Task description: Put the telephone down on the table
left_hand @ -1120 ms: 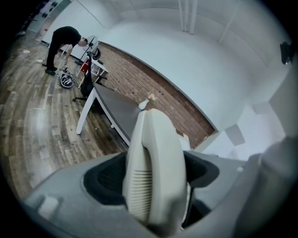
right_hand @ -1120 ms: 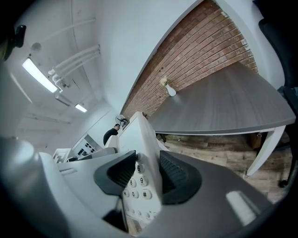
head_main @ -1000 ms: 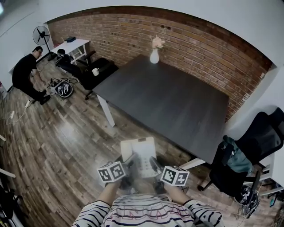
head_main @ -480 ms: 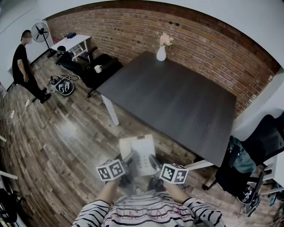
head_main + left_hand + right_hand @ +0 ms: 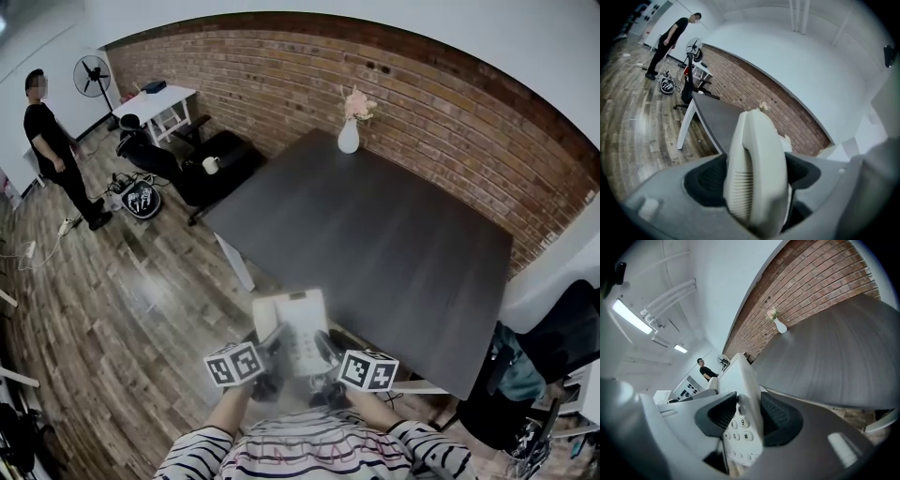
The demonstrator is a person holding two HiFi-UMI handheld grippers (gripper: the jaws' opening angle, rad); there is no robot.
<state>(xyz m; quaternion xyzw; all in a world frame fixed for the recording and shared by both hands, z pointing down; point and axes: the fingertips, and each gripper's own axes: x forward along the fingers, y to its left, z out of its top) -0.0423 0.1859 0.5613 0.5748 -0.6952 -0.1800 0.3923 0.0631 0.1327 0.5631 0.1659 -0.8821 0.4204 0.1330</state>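
A white desk telephone (image 5: pixel 296 328) with a keypad hangs over the wooden floor, just short of the near edge of the dark grey table (image 5: pixel 375 225). My left gripper (image 5: pixel 272 345) is shut on its handset side; the handset (image 5: pixel 757 173) fills the gap between the black pads. My right gripper (image 5: pixel 324 349) is shut on the keypad side, with the number keys (image 5: pixel 738 425) showing between its pads. The telephone is held roughly level, in front of my chest.
A white vase with pink flowers (image 5: pixel 350 131) stands at the table's far edge by the brick wall. A black office chair (image 5: pixel 553 375) is at the right. A person (image 5: pixel 52 150) stands far left near a fan (image 5: pixel 92 77) and white desk (image 5: pixel 159 98).
I have come closer to the table; its near edge now lies right beside the telephone. The person at the far left has stood upright. Both grips hold as before.
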